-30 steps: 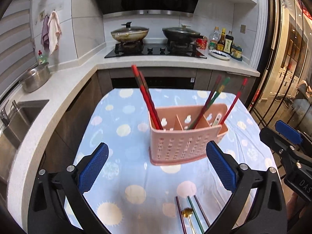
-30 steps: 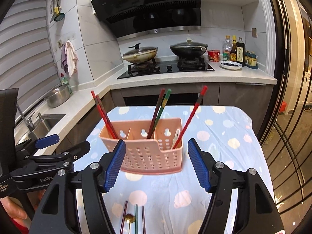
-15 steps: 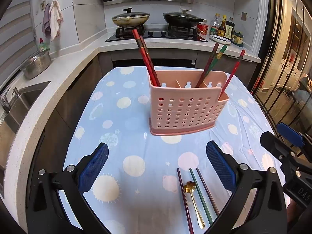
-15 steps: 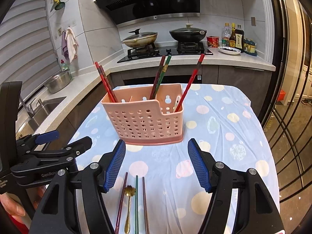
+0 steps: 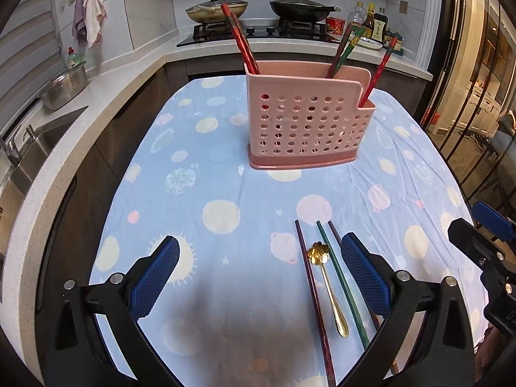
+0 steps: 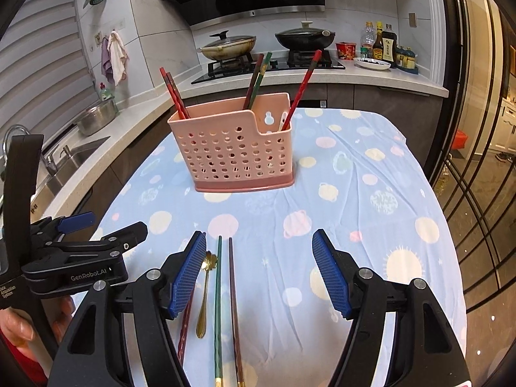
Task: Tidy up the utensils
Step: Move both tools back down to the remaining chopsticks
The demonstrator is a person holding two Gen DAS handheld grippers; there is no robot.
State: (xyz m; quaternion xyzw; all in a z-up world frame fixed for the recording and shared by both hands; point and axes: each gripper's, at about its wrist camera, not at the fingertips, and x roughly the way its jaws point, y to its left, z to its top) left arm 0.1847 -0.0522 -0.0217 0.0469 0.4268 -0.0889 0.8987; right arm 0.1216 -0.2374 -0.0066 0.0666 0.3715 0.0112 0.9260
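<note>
A pink perforated utensil holder [image 5: 306, 122] [image 6: 232, 151] stands on the table's far half with several chopsticks upright in it. On the near cloth lie a gold spoon [image 5: 329, 287] [image 6: 204, 293], a dark red chopstick [image 5: 311, 293], a green chopstick [image 5: 342, 280] [image 6: 218, 300] and a brown chopstick [image 6: 233, 303], side by side. My left gripper [image 5: 258, 277] is open and empty above the cloth, left of the spoon. My right gripper [image 6: 259, 274] is open and empty, its left finger over the spoon's bowl.
The table wears a blue cloth with pastel dots [image 5: 225, 177]. A counter with a sink [image 5: 38, 138] and a steel bowl [image 5: 64, 87] runs along the left. A stove with two pans [image 6: 267, 42] and bottles [image 6: 380, 45] sits behind. Glass doors stand at the right.
Both grippers have pulled back and down from the holder toward the near table edge. The loose spoon and chopsticks have come further into view. Both stay open.
</note>
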